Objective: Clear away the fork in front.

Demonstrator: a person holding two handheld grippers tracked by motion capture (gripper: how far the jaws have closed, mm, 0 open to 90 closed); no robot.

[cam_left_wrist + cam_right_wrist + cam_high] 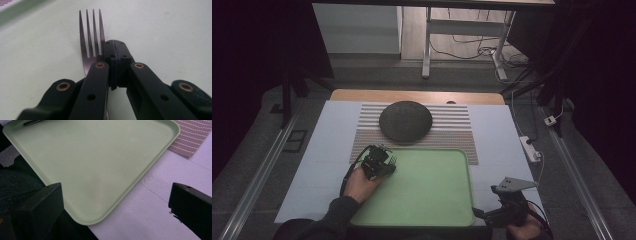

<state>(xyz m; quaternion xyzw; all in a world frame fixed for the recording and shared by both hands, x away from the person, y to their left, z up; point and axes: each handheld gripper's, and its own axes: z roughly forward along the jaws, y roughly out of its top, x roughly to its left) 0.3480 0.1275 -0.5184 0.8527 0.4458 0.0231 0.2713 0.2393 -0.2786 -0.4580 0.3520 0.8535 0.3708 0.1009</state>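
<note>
A metal fork (91,37) lies low over the pale green tray (162,30), tines pointing away. My left gripper (114,46) is shut at the fork's neck, and the handle runs back under the jaws. In the high view the left gripper (382,159) rests at the far left corner of the tray (432,190), held by a hand. My right gripper (499,197) hovers off the tray's near right corner. Its jaws stand wide apart, so the right gripper (116,187) is open with nothing in it, above the tray's rounded corner (100,157).
A dark round plate (406,120) sits on a striped placemat (452,132) just beyond the tray. The placemat's corner (192,135) also shows past the tray. A white cover (332,145) spreads over the table. A power strip (531,149) lies off the right edge.
</note>
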